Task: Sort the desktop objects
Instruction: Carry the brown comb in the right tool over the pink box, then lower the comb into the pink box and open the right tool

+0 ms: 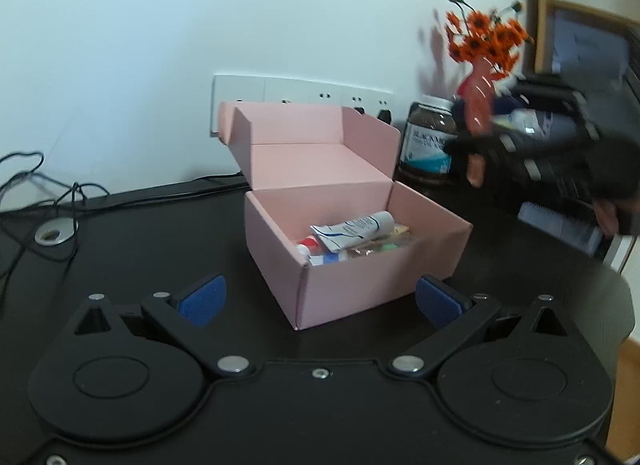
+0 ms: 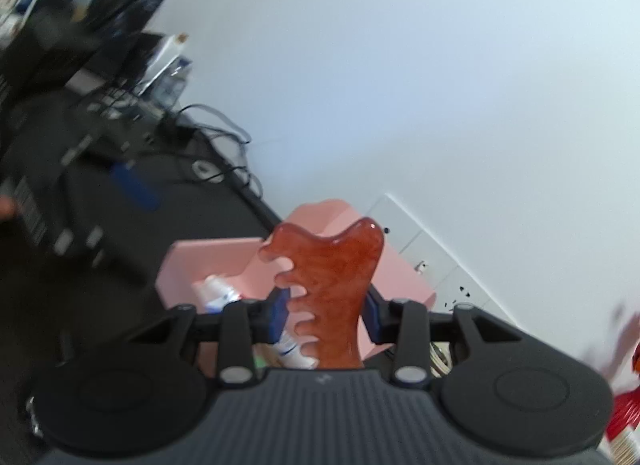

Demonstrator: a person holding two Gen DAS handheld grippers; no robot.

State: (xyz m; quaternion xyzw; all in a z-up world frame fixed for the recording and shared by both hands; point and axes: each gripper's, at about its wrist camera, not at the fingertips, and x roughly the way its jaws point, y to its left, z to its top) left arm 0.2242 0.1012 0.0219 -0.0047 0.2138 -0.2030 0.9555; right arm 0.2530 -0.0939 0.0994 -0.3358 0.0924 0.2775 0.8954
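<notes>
the translucent reddish-brown scalloped comb (image 2: pixel 332 289) sits clamped upright in the right gripper (image 2: pixel 327 315) above the open pink cardboard box (image 1: pixel 352 265), probably headed in with the tubes, while the left gripper (image 1: pixel 318 301) gapes empty right in front of the box

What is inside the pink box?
In the pink box: a white tube, a red-capped item and blurry packets. Anything beneath them is hidden.
</notes>
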